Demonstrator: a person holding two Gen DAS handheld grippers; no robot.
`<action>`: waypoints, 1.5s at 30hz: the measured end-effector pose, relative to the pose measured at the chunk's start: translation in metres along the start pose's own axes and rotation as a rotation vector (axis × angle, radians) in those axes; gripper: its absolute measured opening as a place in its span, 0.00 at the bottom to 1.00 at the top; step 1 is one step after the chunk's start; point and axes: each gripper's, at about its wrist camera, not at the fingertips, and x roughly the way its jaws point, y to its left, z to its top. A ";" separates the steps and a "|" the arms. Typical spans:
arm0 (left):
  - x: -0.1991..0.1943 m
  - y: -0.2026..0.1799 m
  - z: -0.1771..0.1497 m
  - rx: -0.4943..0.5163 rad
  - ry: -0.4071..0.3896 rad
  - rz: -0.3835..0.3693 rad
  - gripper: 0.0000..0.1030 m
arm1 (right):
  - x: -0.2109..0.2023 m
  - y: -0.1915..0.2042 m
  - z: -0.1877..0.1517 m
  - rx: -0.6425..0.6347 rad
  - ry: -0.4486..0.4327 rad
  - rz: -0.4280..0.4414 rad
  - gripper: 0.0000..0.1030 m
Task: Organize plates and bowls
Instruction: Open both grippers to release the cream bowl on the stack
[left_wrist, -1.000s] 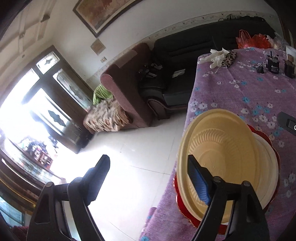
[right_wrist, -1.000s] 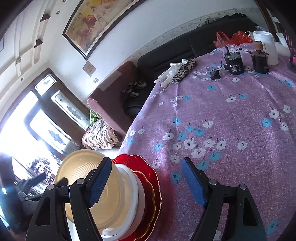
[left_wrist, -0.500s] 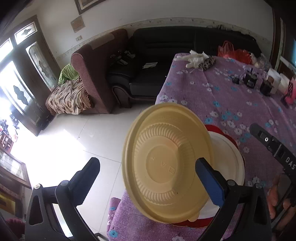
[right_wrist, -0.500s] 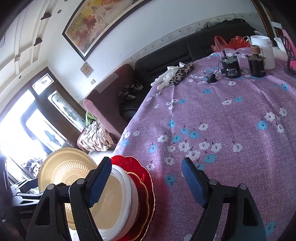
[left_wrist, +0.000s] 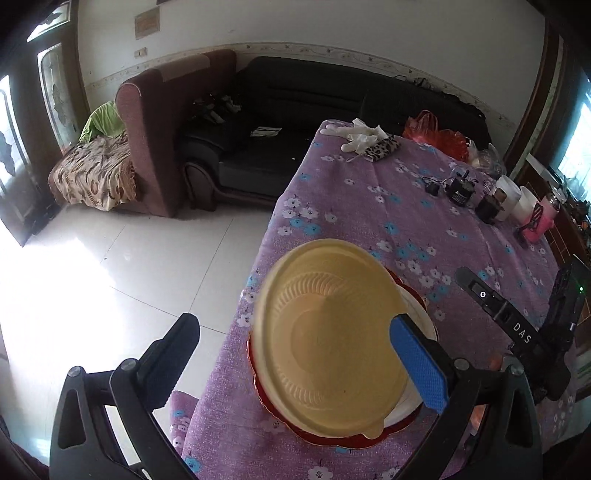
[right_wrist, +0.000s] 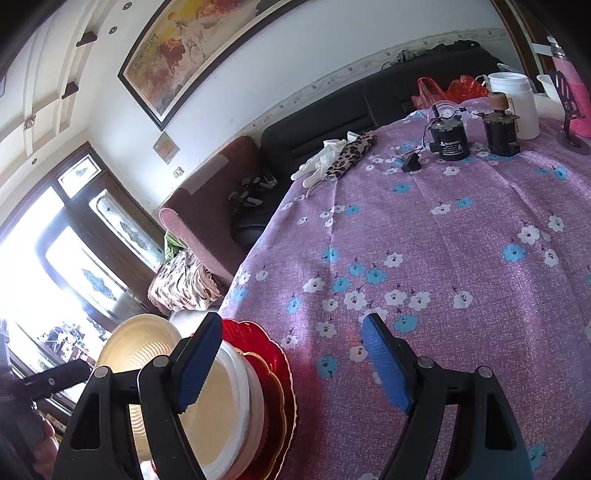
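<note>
At the table's near left corner stands a stack: a yellow bowl (left_wrist: 332, 339) rests in a white bowl (left_wrist: 419, 308) on a red plate (left_wrist: 317, 434). My left gripper (left_wrist: 291, 321) hovers open over it. Its blue-padded finger is by the yellow bowl's right rim and its other finger is out over the floor, so neither pad presses on the bowl. In the right wrist view the same yellow bowl (right_wrist: 140, 354), white bowl (right_wrist: 240, 398) and red plate (right_wrist: 273, 354) lie at lower left. My right gripper (right_wrist: 291, 321) is open just right of them, with nothing held.
The purple flowered tablecloth (right_wrist: 424, 240) runs back to white gloves and a leopard pouch (right_wrist: 343, 158), black motors (right_wrist: 450, 138), white tubs (right_wrist: 517, 103) and a red bag (left_wrist: 436, 133). Beyond the table's left edge lie tiled floor (left_wrist: 129, 277) and sofas (left_wrist: 280, 122).
The left view has swung round and now looks down on the stack. The yellow bowl, tilted at the left finger before, now lies flat in the white bowl. The right gripper has not moved.
</note>
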 end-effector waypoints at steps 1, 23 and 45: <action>-0.003 0.001 0.000 -0.011 -0.010 -0.012 1.00 | -0.001 0.000 -0.001 0.000 -0.003 -0.002 0.80; 0.040 -0.035 -0.017 0.030 0.121 0.046 1.00 | -0.019 -0.011 0.004 0.055 -0.047 0.024 0.80; -0.084 -0.117 -0.049 0.089 -0.203 0.049 1.00 | -0.107 -0.037 0.014 -0.116 0.006 -0.039 0.80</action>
